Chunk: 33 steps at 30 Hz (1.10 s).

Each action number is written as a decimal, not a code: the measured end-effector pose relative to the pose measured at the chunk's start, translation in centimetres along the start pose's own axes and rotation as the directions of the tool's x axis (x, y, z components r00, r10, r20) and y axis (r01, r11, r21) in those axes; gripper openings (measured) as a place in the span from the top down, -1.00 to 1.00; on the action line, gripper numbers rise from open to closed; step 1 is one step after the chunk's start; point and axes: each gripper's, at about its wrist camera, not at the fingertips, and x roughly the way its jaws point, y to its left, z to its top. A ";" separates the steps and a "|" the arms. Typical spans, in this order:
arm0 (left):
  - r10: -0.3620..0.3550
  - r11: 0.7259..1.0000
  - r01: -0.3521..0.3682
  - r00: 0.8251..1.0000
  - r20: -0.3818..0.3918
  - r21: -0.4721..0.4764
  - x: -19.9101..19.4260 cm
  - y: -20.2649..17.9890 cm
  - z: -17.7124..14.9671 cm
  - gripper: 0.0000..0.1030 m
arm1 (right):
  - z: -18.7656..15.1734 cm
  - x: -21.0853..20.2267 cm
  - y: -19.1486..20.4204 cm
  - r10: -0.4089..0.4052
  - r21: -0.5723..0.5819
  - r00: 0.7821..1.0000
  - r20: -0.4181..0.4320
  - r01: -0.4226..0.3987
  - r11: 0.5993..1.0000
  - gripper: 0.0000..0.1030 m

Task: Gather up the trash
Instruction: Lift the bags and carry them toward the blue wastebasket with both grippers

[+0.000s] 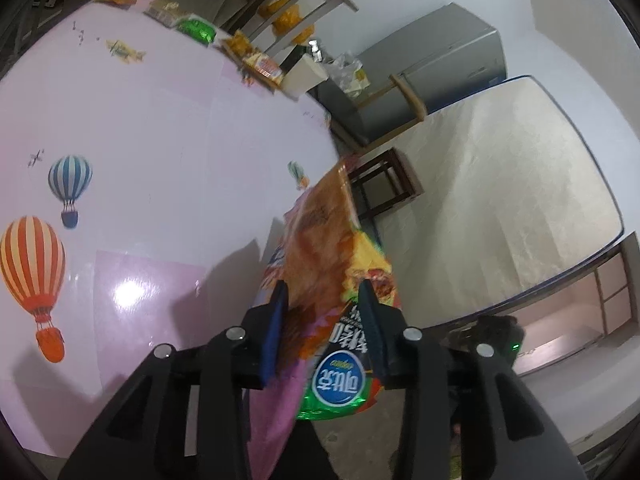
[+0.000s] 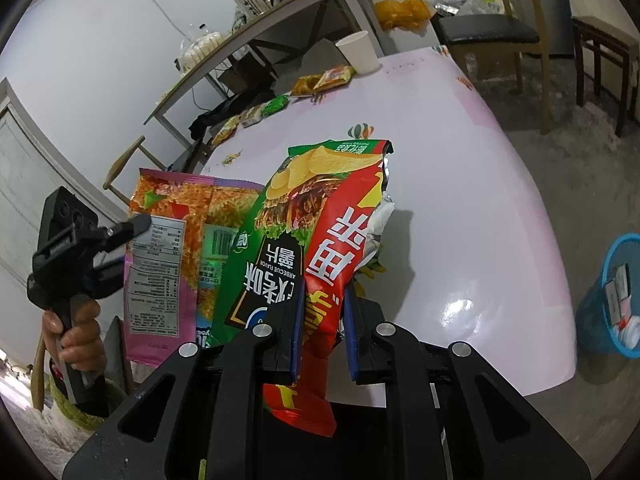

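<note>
- Across most of both views, the pink table (image 2: 460,184) with its hot-air-balloon prints fills the scene; its near edge is hidden behind the grippers and bags.
- Beyond the table's right side, a blue wastebasket (image 2: 596,308) stands on the floor, cut off by the frame edge, with pale scraps inside that are hard to make out.
- In the right wrist view, the red snack bag (image 2: 344,248) and the green chip bag (image 2: 272,240) rise together above the table; the right gripper (image 2: 322,328) is clenched on the red bag, whose lower end disappears beneath the jaws.
- The pink-orange snack bag (image 1: 320,240) lies between the left gripper's (image 1: 322,320) parted fingers; whether a pad touches it is unclear.
- At the far edge, small wrappers (image 2: 320,80) and a paper cup (image 2: 358,54) sit blurred.
</note>
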 end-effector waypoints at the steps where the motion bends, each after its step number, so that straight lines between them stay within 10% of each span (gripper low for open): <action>1: 0.016 1.000 -0.016 1.000 -0.005 0.003 0.3 0.1 -0.2 0.32 | -0.1 0.1 0.0 0.000 0.004 1.000 -0.001 0.000 1.000 0.70; 13: 0.101 0.989 -0.105 0.994 0.041 0.099 -0.5 -0.8 -0.9 0.88 | -0.3 -0.7 -1.9 0.113 0.099 0.993 0.030 -0.115 0.988 0.77; 22: 0.012 0.981 -0.020 0.999 0.047 0.192 0.9 -5.9 0.2 0.93 | -0.6 -5.5 -4.2 0.131 0.153 0.980 0.153 -0.154 0.976 0.79; 33: -0.143 0.930 0.186 0.978 -0.154 0.316 12.6 -17.1 0.5 0.93 | -3.7 -15.9 -13.4 -0.032 0.349 0.924 0.380 -0.111 0.930 0.80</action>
